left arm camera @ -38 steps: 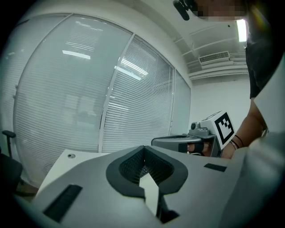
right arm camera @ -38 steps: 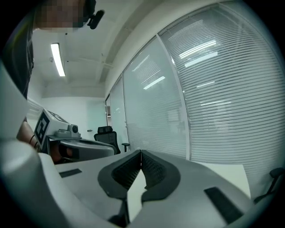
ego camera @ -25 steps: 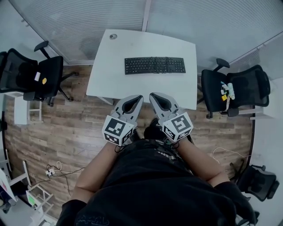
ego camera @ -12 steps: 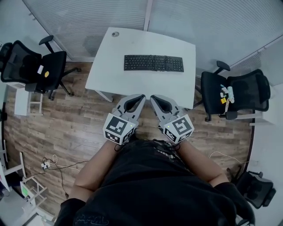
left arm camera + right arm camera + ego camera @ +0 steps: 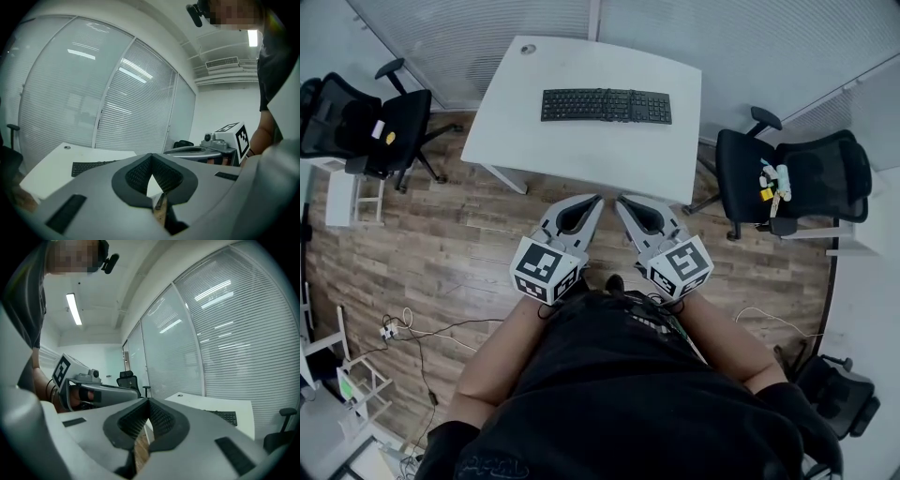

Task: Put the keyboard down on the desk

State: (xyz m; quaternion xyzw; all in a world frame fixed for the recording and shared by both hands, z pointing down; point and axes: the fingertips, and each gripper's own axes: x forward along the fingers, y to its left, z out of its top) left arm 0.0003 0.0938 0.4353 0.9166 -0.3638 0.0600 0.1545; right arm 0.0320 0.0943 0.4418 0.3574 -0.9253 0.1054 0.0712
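The keyboard (image 5: 606,105) lies flat on the far half of the desk (image 5: 581,155), so the task looks done. The left gripper (image 5: 596,199) and right gripper (image 5: 621,201) sit near the person's body, off the desk. Both have jaws together and empty, likely because nothing is left to carry.

head: overhead, steeply down | gripper views: low, forward | shared: desk (image 5: 581,159)
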